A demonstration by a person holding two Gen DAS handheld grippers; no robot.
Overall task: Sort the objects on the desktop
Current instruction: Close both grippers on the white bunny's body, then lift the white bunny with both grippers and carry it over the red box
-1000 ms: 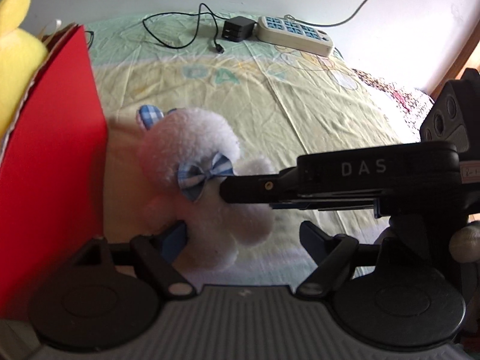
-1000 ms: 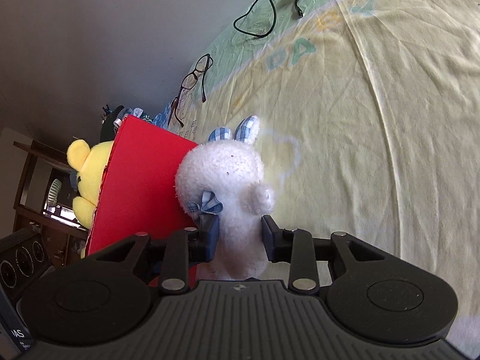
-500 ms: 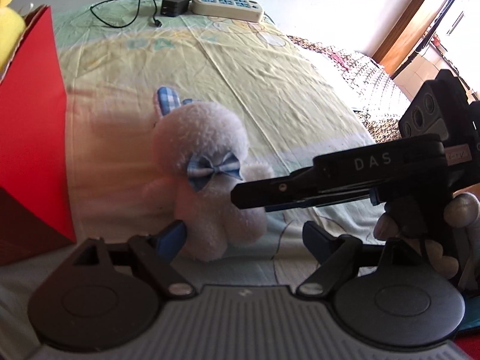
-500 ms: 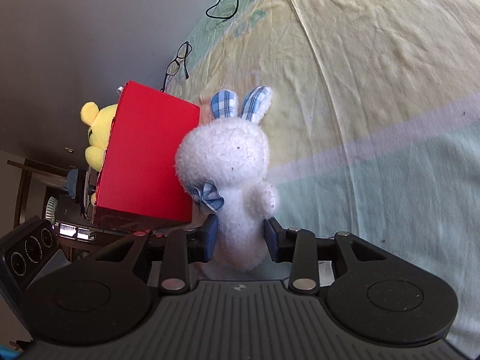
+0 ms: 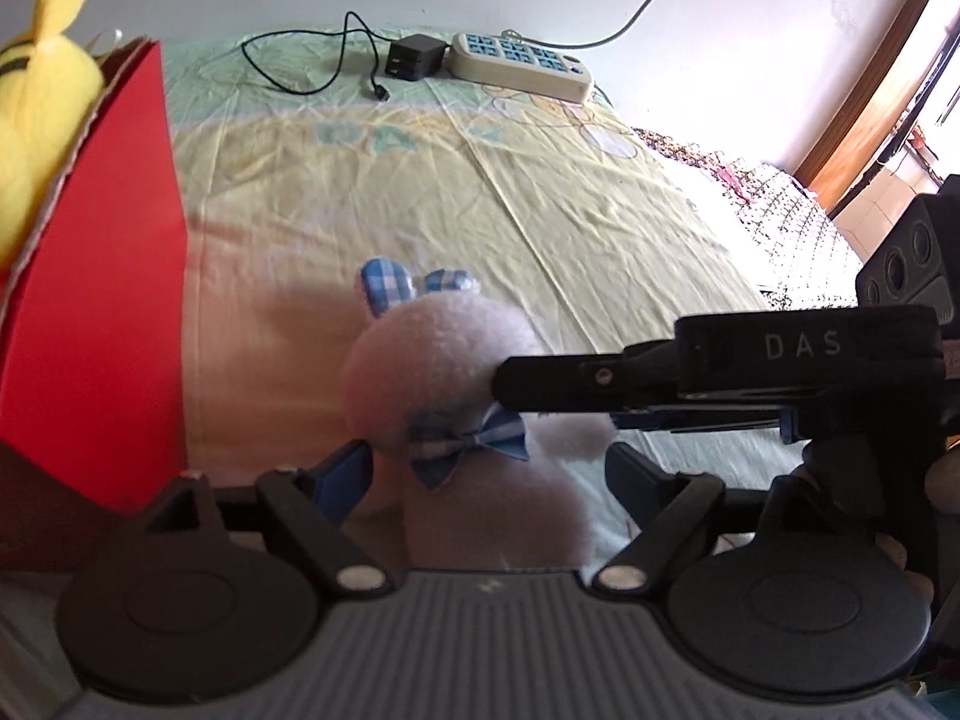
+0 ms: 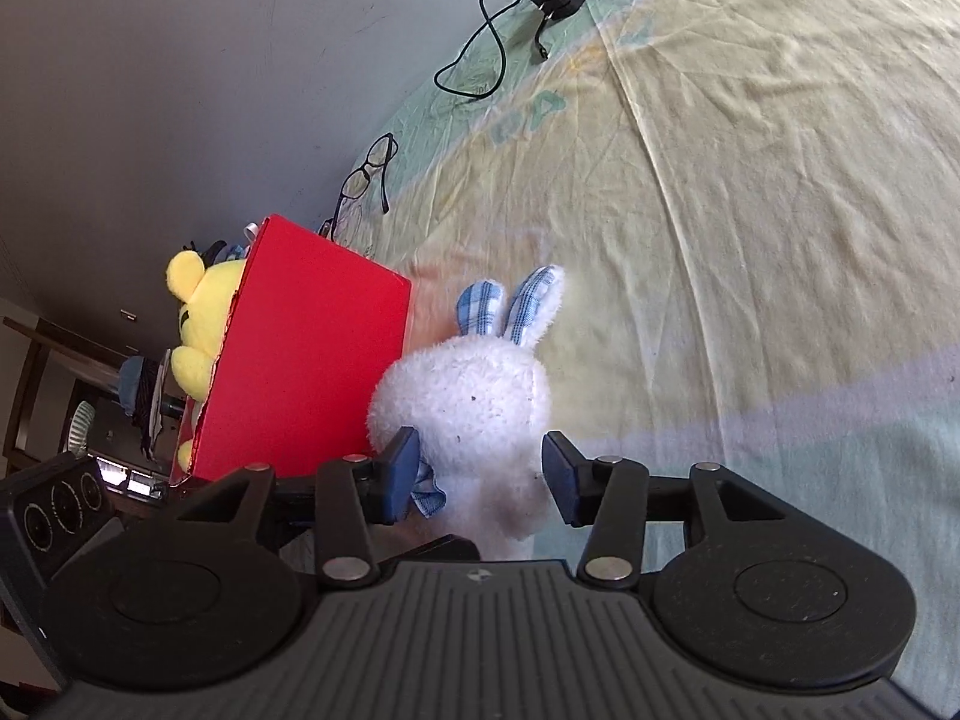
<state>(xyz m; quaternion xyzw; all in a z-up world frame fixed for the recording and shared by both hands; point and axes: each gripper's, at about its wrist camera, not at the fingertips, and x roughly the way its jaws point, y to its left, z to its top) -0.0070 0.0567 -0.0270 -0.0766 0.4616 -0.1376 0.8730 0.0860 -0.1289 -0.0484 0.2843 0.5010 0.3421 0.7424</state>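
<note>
1. Plush rabbit [image 6: 474,396] stands on the bedsheet [image 6: 750,210], just right of the box [image 6: 312,354].
2. Yellow plush toy [image 6: 195,324] sits in the box.
3. Glasses [image 6: 366,177] lie behind the box.
4. Charger [image 5: 416,56] and power strip [image 5: 519,65] lie side by side at the far edge.

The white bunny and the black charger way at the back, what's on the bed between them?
Nothing: in the left wrist view, only bare wrinkled yellow sheet stretches from the white bunny to the black charger.
</note>
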